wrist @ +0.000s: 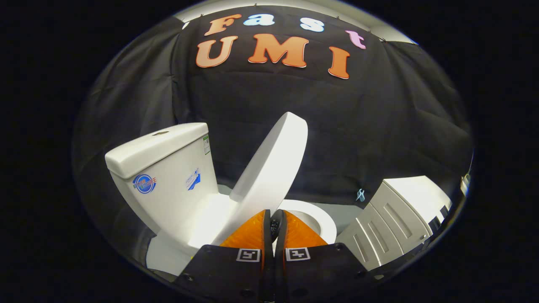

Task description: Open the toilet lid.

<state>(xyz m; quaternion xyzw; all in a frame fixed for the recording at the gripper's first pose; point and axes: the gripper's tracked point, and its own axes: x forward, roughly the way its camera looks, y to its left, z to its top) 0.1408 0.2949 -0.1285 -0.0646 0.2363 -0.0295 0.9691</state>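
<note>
A white toilet stands just ahead of me, its tank (168, 168) off to the left. The lid (271, 164) is lifted partway and tilts up at a slant, its free end high and leaning toward the tank. Below it the seat ring (322, 221) and part of the bowl lie uncovered, beyond the fingers to the right. My gripper (274, 219) is shut, fingers pressed together with no part of the lid between them. The fingertips sit right at the lid's lower edge, on its underside. I cannot tell if they touch it.
A white cabinet (396, 219) with panelled fronts stands close on the toilet's right. Black cloth hangs as a wall behind everything, with a small blue clip (360, 194) on it near the floor. The tank lid carries a flush button (160, 133).
</note>
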